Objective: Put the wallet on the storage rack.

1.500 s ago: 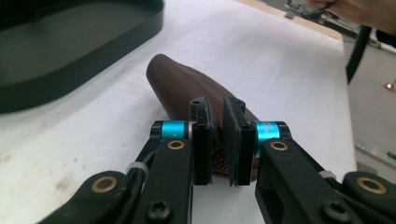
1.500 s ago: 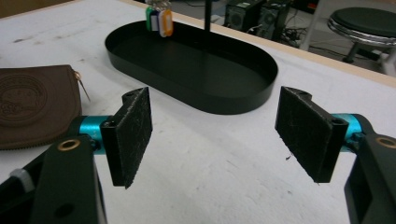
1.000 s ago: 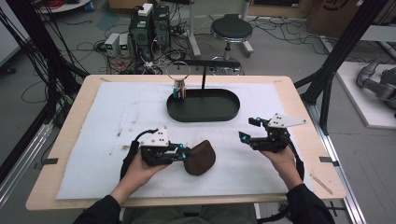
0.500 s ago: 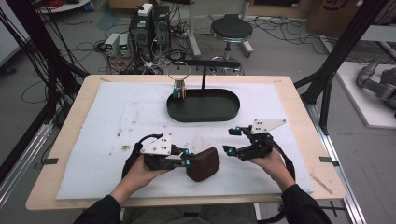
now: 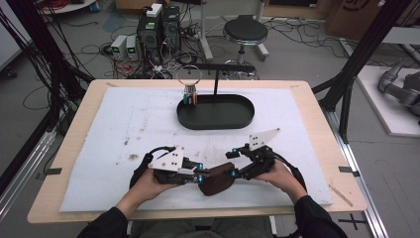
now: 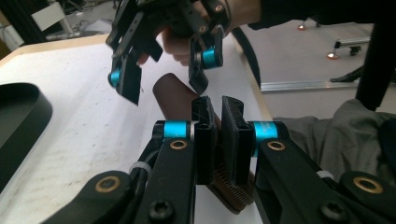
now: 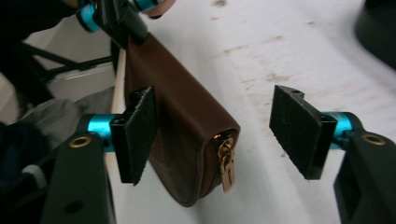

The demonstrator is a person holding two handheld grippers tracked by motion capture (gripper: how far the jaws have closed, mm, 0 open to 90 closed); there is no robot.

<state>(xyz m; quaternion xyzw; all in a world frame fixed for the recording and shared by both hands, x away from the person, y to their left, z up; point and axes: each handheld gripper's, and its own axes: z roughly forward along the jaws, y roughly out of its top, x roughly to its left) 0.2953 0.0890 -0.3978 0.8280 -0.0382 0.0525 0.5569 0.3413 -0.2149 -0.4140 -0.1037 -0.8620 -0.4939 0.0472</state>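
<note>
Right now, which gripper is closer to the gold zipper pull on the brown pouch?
Right. The right gripper has the zipper pull between its open jaws; the left gripper pinches the brown pouch at its other end.

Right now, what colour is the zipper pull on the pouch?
Gold, on the brown pouch; the zipper pull shows best in the right gripper view.

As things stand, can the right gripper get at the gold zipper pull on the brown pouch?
Probably yes: the right gripper is open around the brown pouch, the gold zipper pull between its pads, unobstructed.
</note>
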